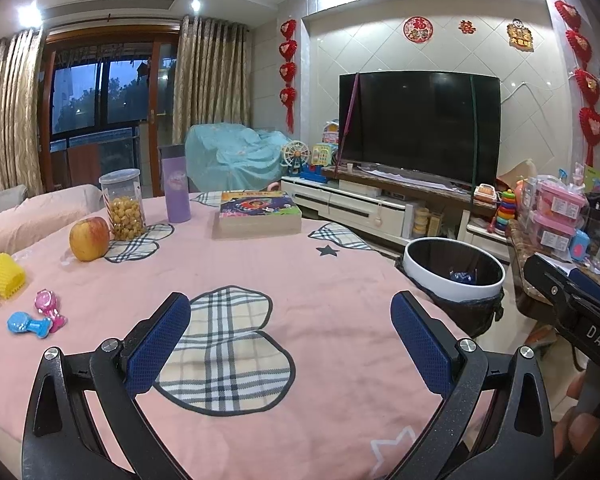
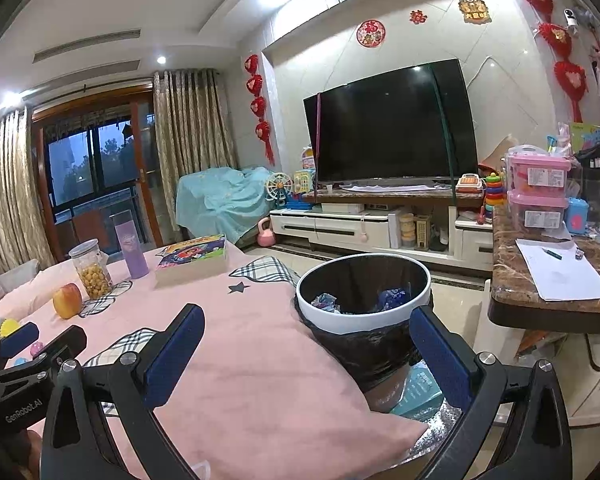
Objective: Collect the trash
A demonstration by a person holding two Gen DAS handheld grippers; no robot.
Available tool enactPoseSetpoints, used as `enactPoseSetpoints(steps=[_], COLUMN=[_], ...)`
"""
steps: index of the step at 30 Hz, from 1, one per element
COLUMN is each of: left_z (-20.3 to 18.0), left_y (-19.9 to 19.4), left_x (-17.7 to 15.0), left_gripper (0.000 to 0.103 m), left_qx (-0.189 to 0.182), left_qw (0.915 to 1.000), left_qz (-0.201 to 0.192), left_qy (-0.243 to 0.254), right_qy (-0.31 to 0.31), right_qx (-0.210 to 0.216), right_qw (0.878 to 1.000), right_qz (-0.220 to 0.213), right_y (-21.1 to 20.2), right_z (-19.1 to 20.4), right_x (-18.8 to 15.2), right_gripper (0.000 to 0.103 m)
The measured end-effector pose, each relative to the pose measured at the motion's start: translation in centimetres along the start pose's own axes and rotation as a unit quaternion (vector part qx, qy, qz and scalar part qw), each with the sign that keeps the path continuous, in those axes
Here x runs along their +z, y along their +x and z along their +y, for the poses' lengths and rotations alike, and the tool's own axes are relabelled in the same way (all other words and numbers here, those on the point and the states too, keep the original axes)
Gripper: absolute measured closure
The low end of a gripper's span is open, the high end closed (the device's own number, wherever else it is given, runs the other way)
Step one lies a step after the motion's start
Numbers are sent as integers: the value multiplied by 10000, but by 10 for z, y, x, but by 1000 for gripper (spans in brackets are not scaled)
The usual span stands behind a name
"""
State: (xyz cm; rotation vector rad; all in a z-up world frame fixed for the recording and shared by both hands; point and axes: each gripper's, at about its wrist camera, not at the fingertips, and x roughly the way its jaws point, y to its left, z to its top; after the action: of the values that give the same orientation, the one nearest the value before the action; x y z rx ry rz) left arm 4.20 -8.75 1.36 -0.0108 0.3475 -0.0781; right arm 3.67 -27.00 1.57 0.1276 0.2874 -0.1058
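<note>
Ahead of the left hand-held gripper (image 1: 290,344), a table (image 1: 340,280) under a pink cloth with plaid patches carried the following. Left hand-held gripper: blue pads spread wide, nothing between them, hovering over a plaid heart patch. Right hand-held gripper (image 2: 308,354): likewise spread wide and holding nothing, set above the table's right edge.

Trash bin (image 2: 362,300): white rim, black liner bag, standing off the table's right edge, directly beyond the right hand-held gripper and to the front right of the left one. Crumpled blue wrappers (image 2: 392,298) lay inside it; more detail could not be made out.

Far left of the left hand-held gripper: one apple (image 1: 89,238), touching or just beside a clear jar (image 1: 124,206) of yellow snacks; a purple bottle (image 1: 175,184) upright to the jar's right. Straight ahead at the far side: a flat picture-book box (image 1: 258,214). Near left: a yellow ridged mould (image 1: 5,276), a pink toy (image 1: 50,308) and a blue toy (image 1: 28,325), the last two touching.

Beyond the table: a dark television (image 1: 418,128) on a low white cabinet (image 1: 356,204). To the right of the right hand-held gripper: a marble counter (image 2: 512,280) with white paper (image 2: 560,270) and stacked pink boxes (image 2: 538,194).
</note>
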Motion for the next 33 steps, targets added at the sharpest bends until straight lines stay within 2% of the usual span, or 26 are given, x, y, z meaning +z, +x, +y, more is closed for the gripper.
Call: enactPoseSetpoints(steps=[33], left_z=[5], left_y=[3], left_x=[-2], left_gripper=[0], left_qx=[-11], left_qw=[10000], left_qz=[75], left_qy=[11], right_qy=[31], right_qx=[103], right_qw=[9999], right_qz=[30], right_y=[-3], right_z=[8], right_x=[-1], right_gripper=[0])
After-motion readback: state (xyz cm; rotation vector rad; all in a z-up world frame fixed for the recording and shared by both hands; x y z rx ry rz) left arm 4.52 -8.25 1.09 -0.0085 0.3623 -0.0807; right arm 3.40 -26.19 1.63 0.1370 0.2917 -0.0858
